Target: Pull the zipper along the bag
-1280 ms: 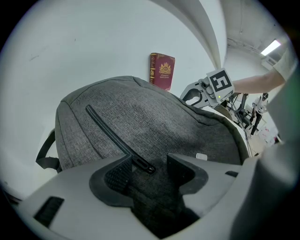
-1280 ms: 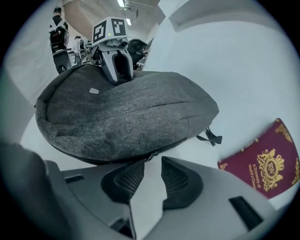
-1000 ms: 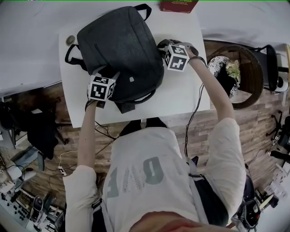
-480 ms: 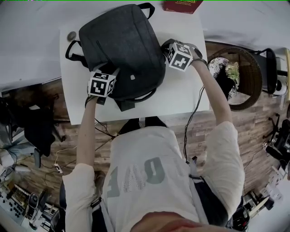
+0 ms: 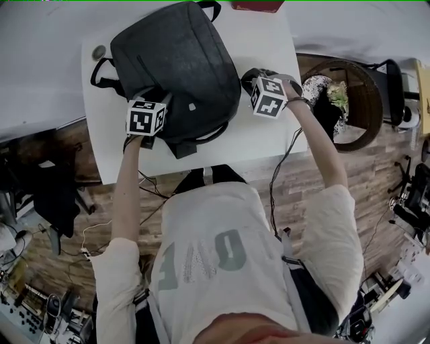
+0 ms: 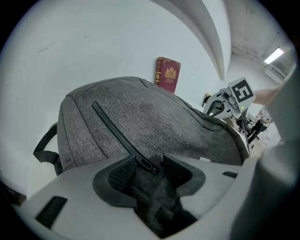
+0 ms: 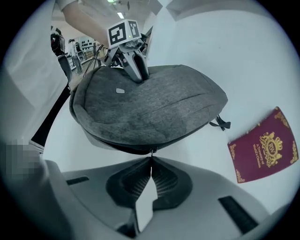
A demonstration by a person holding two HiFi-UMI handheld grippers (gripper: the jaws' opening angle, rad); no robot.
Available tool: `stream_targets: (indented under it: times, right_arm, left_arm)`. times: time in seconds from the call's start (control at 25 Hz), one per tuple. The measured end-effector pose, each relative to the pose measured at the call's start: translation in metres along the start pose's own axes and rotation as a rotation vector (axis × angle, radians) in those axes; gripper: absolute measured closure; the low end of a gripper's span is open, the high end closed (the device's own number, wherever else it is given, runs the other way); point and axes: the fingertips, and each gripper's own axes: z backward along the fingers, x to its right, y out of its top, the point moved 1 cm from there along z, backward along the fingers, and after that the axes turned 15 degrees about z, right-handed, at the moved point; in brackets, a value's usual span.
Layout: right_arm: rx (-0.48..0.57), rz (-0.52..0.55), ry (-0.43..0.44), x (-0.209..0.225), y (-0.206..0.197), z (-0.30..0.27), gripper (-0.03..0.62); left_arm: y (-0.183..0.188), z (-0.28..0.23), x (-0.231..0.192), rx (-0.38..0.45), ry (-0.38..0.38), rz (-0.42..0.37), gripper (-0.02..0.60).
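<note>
A dark grey backpack (image 5: 176, 64) lies flat on the white table (image 5: 269, 144). My left gripper (image 5: 156, 102) sits on the backpack's near left part. Its jaws straddle a fold of the backpack's fabric (image 6: 154, 187) and the end of the front-pocket zipper pull (image 6: 146, 165). They are closing and still stand apart. My right gripper (image 5: 247, 75) is at the backpack's right edge. In the right gripper view that gripper (image 7: 151, 164) is shut on the main zipper's small pull (image 7: 151, 153), just off the backpack's rim (image 7: 140, 147).
A red passport-like booklet (image 7: 265, 143) lies on the table beyond the backpack (image 5: 259, 5). A small round object (image 5: 99, 51) sits at the table's far left corner. A round wicker seat (image 5: 353, 101) stands to the right of the table. Cables hang near the floor.
My right gripper has drawn a little toward me along the backpack's right edge. The left gripper stays on the backpack's near left part.
</note>
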Motion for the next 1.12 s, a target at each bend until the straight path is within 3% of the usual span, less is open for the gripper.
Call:
stream_targets:
  times: [0.2,0.48,1.12]
  right_arm:
    - [-0.026,0.007,0.005,-0.028,0.003,0.010,0.565]
    - [-0.002,-0.105,0.053,-0.058,0.017,0.022,0.565]
    - [0.023,-0.223,0.186,-0.124,0.097,0.048,0.563]
  left_arm:
    - [-0.002,-0.001,0.002,0.003,-0.002,-0.017,0.376]
    - [-0.002,-0.003,0.003,0.013,-0.010,-0.017,0.376]
    - [-0.007,0.002,0.009,0.028,-0.033,-0.059,0.385]
